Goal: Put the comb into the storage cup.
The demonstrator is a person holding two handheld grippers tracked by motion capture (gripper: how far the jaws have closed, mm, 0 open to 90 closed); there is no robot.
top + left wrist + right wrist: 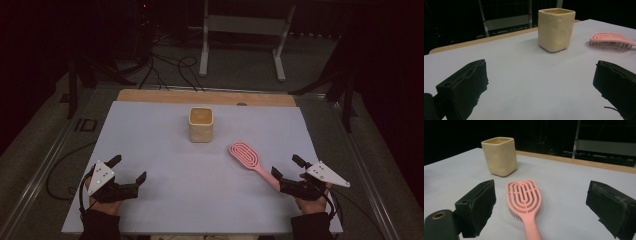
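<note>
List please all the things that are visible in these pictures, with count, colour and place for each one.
hairbrush: one, pink, lying bristles down on the sheet right of centre, handle toward the right gripper
cup: one, cream, squarish, upright near the middle of the sheet, farther back
sheet: one, pale grey-blue, covering the table
table: one, wooden edge showing beyond the sheet
frame: one, white metal, on the floor behind the table
cables: several, black, on the floor behind the table
left gripper: one, black, near left, jaws open, nothing between them
right gripper: one, black, near right, jaws open around the brush handle
</note>
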